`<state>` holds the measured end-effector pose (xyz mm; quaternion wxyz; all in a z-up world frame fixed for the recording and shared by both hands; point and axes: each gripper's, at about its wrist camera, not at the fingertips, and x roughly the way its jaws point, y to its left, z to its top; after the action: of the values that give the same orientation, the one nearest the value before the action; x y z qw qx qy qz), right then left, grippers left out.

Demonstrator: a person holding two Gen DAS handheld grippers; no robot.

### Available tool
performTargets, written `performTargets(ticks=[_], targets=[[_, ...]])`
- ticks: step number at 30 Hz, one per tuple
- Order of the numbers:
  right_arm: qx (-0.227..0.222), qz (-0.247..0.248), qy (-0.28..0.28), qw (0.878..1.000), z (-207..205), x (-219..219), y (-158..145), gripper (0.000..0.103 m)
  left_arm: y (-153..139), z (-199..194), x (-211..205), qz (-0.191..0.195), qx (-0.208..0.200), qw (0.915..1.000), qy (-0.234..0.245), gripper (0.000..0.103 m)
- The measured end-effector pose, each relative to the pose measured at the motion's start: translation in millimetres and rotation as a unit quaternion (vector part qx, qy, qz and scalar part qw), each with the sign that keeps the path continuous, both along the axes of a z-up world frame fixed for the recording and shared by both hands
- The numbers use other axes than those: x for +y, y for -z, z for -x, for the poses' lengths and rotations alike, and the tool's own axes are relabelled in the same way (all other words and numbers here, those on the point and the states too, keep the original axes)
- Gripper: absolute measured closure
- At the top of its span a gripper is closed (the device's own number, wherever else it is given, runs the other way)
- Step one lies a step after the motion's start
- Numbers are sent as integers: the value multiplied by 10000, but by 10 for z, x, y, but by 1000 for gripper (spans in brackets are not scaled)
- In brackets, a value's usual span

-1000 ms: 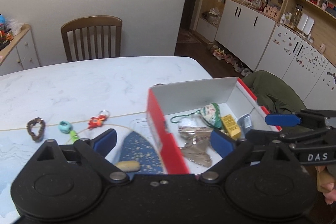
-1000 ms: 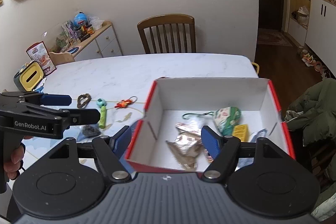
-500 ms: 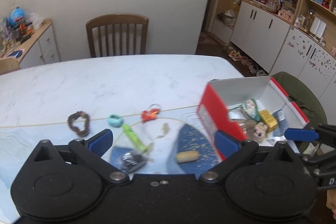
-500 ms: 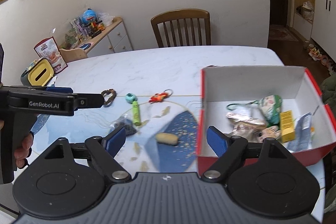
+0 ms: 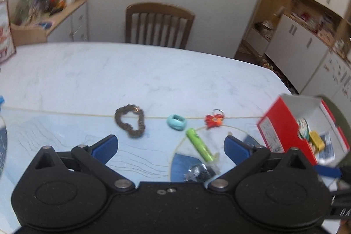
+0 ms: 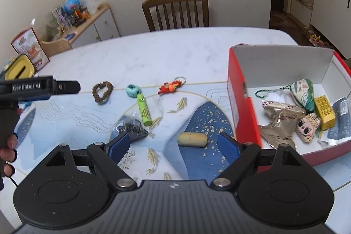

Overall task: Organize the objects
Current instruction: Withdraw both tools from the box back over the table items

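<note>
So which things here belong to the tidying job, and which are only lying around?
Job: red box, brown scrunchie, teal ring, orange keychain, green tube, dark packet, yellow capsule.

Lying about: wooden chair, sideboard clutter, yellow container.

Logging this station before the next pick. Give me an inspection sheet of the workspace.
Surface: marble table with a blue fish-print mat.
Job's things: red box holds a pouch, yellow carton, foil packets, doll face; loose on the mat: scrunchie, teal ring, orange keychain, green tube, dark bag, yellow capsule.
Clutter: nothing seen.
Grippers: left gripper open, empty; right gripper open, empty, the capsule just ahead.
Cables: nothing seen.
Surroundings: chair, cluttered sideboard, white cabinets.
</note>
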<state>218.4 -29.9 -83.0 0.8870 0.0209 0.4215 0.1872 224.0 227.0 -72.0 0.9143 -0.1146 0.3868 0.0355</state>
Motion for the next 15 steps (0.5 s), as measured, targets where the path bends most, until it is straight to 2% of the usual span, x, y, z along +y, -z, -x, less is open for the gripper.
performTargets(ticks=[15], targets=[[458,590,103,9972,-358,364,525,16,535,-565,290,-428,187,9989,-110,1]])
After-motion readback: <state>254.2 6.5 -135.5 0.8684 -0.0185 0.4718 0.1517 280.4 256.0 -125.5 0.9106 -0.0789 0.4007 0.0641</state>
